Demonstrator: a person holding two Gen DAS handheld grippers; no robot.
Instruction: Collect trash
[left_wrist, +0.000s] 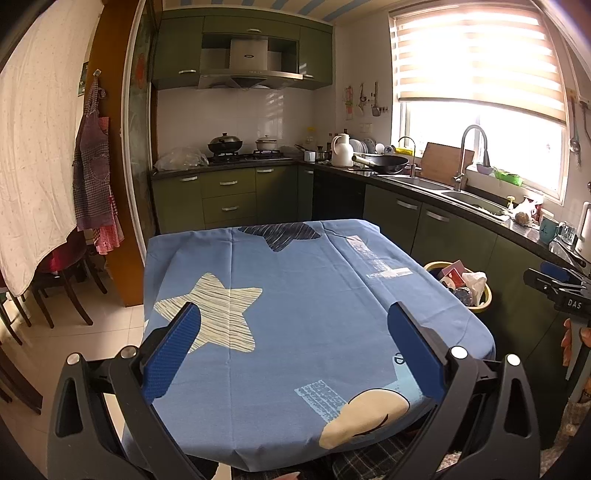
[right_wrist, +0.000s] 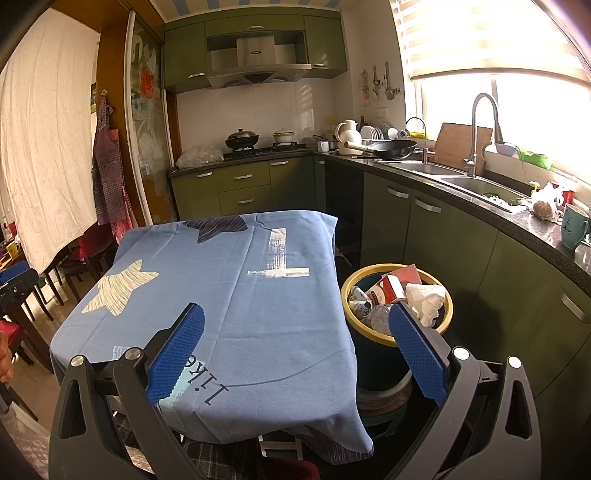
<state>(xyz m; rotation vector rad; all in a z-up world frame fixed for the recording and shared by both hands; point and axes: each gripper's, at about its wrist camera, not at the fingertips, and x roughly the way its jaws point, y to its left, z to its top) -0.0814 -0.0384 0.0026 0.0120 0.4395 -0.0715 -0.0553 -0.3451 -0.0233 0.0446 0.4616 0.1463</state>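
We see the left claw (left_wrist: 293, 343) and right claw (right_wrist: 295, 345) both spread wide, empty, above the bench (left_wrist: 295, 295); only the right view shows the trash bin (right_wrist: 397, 332) brimming.

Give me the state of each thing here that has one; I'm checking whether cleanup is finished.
left gripper: open, holding nothing, over the table.
right gripper: open, holding nothing.
trash bin: full, trash piled to the rim, no lid.
red carton: in the bin, tilted.
tablecloth: spread over the table, no trash on it.
wok: on the stove, lidded.
window blind: partly lowered.
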